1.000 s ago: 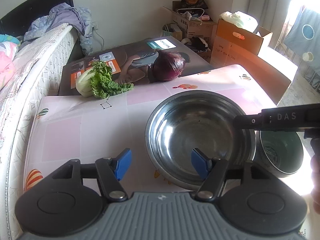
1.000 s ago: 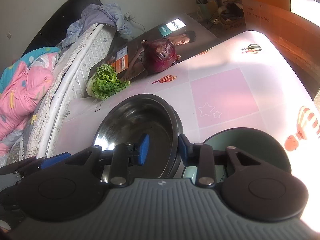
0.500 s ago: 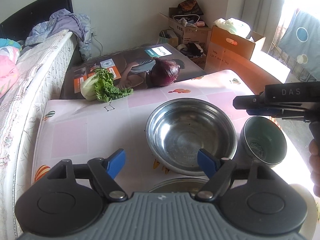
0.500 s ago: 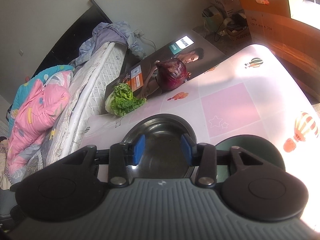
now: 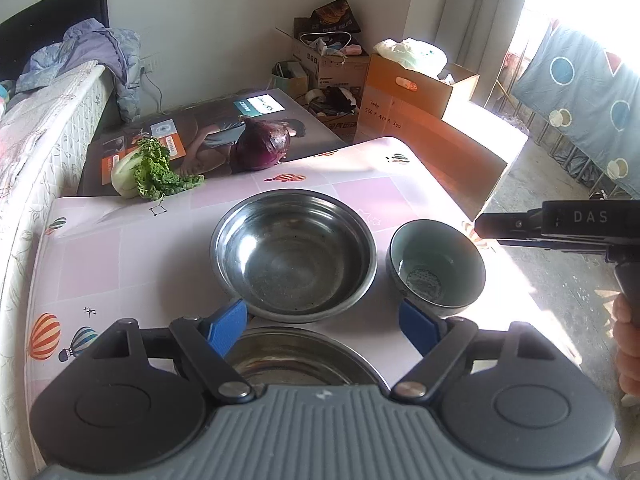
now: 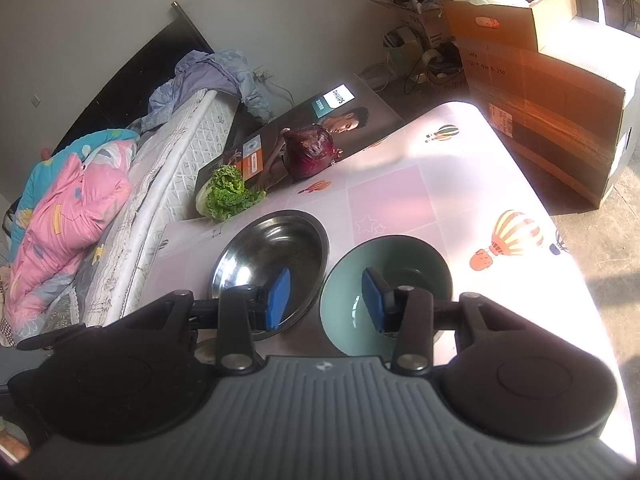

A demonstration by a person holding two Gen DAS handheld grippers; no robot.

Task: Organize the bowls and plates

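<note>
- Hovering nearest the camera, the left gripper (image 5: 322,328) has its blue-padded jaws spread wide and opening; nothing is pinched between them, only tabletop and bowl rims showing behind.
- Just under it, at the near table edge, lies a second shiny steel dish (image 5: 296,356), mostly hidden by the gripper body; whether it is a plate or a shallow bowl I cannot tell.
- The right gripper (image 6: 326,298) hangs above the gap between two bowls, its jaws part-way open and gripping nothing.
- Beyond the left gripper sits the large round stainless-steel bowl (image 5: 294,254), upright and empty on the pink balloon-print tablecloth (image 5: 100,264).
- Just beside it, to its right, stands the small dark-glazed ceramic bowl with a pale green inside (image 5: 436,266); the rims look close, and I cannot tell whether they touch.
- My reading: the likely next step is nesting, small ceramic bowl into the steel one. Do it by setting one pad inside and one outside the ceramic rim, on the side away from the steel bowl, so the fingers do not knock the neighbour.
- Grip firmly before lifting, since glazed ceramic will probably be slick; keep it level and lower it into the middle of the steel bowl.
- Steady the steel bowl with the other gripper if it slides.
- Farther back, the leafy green cabbage (image 5: 148,170) and the purple-red cabbage (image 5: 262,148) stay well clear.
</note>
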